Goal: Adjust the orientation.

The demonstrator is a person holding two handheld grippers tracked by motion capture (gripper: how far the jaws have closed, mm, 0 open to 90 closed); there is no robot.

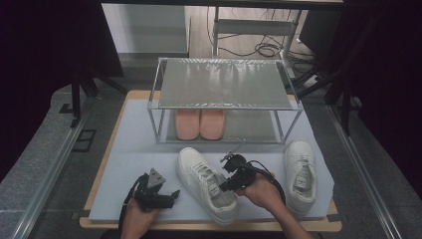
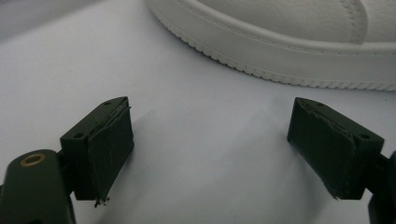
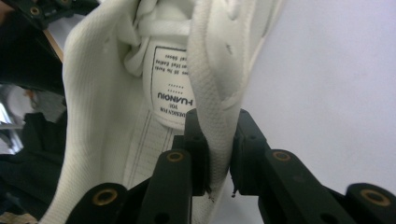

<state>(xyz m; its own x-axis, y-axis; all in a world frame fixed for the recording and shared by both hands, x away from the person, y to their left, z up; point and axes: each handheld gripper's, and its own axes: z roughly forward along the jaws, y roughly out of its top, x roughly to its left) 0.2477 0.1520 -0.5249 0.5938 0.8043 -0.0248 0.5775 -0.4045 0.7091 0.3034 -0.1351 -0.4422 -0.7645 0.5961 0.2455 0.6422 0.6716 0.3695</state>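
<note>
Right gripper (image 3: 219, 154) is clenched on the near sneaker's (image 1: 206, 183) soft collar wall – light, floppy (better pinched near the stiffer heel) – while left gripper (image 2: 210, 144), beside that sneaker, gapes empty.

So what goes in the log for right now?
right tool: shut on white sneaker collar | left tool: open, on mat | pink shoes: lower shelf

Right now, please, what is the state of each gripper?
Left gripper: jaws open, nothing between them, resting beside the white sneaker.
Right gripper: jaws closed on the collar wall of that sneaker.
</note>
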